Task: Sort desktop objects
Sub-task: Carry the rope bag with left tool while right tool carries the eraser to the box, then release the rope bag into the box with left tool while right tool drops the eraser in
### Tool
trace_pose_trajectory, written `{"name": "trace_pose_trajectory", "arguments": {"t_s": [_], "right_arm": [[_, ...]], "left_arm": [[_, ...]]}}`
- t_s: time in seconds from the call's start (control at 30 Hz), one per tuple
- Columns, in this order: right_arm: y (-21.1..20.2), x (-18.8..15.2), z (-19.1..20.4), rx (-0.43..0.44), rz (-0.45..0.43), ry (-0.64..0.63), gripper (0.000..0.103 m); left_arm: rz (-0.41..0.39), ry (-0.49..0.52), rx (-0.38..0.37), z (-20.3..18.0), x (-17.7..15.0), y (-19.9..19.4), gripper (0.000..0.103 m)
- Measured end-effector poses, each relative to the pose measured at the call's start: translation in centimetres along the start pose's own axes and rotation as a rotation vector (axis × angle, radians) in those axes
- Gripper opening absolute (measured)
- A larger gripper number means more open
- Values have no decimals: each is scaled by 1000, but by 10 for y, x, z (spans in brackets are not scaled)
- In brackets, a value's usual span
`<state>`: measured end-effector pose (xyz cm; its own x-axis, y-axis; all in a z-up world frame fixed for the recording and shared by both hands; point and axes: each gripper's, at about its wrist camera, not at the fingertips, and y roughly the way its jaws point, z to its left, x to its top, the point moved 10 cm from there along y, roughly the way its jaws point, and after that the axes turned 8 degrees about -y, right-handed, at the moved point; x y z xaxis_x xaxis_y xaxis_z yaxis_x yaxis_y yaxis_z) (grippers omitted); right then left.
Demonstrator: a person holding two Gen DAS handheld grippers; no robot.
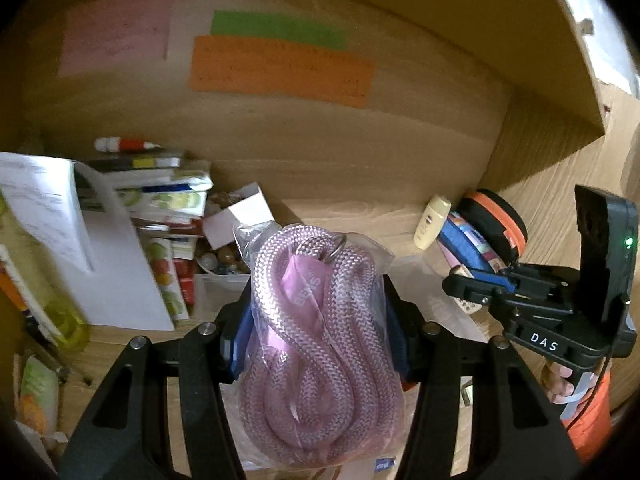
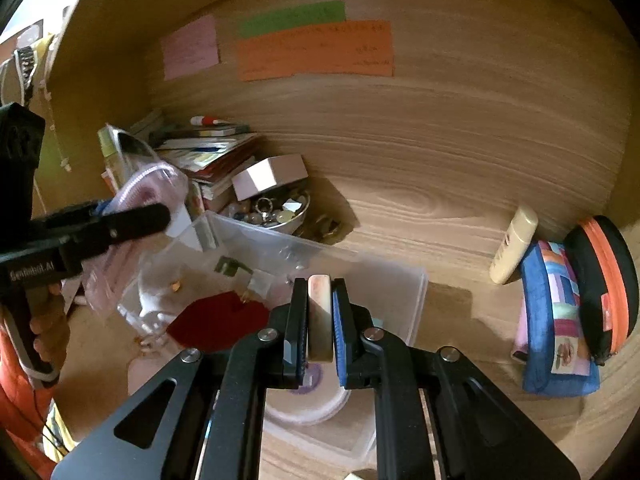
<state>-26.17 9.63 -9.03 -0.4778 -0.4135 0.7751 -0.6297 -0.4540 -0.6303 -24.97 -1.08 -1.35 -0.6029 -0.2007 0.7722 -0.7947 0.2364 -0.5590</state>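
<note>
My left gripper (image 1: 318, 320) is shut on a clear bag of coiled pink rope (image 1: 316, 340) and holds it above the desk; it also shows in the right wrist view (image 2: 136, 208) at the left. My right gripper (image 2: 320, 320) is shut on a thin cream-coloured flat object (image 2: 320, 316), held edge-on above a clear plastic bin (image 2: 416, 292). The bin holds a red flat piece (image 2: 218, 320), a round white item (image 2: 308, 400) and small bits. The right gripper also shows in the left wrist view (image 1: 476, 288) at the right.
A stack of books and papers (image 2: 208, 152) stands at the back left beside a bowl of small trinkets (image 2: 276, 212) and a white box (image 2: 268, 176). A cream bottle (image 2: 514, 244), a blue patchwork pouch (image 2: 556, 320) and a black-orange case (image 2: 600, 280) lean at the right. Coloured notes (image 2: 316, 48) hang on the back wall.
</note>
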Motion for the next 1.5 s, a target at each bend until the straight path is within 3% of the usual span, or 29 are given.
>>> {"name": "trace_pose_trajectory", "arguments": {"t_s": [0.4, 0.57, 0.93, 1.17, 1.37, 1.5], "right_arm": [[41, -12, -20, -26, 67, 61, 10], [46, -17, -25, -31, 74, 76, 10], [52, -25, -24, -78, 102, 44, 10], [53, -26, -24, -99, 99, 27, 10], [56, -28, -23, -87, 113, 20, 10], [59, -31, -20, -94, 125, 6, 17]], "left_arm": [[113, -22, -2, 6, -21, 49, 55], [117, -26, -1, 7, -22, 55, 55], [127, 43, 77, 8, -37, 64, 55], [104, 75, 95, 10, -37, 62, 73], [89, 73, 88, 12, -35, 58, 79], [82, 90, 93, 12, -36, 57, 86]]}}
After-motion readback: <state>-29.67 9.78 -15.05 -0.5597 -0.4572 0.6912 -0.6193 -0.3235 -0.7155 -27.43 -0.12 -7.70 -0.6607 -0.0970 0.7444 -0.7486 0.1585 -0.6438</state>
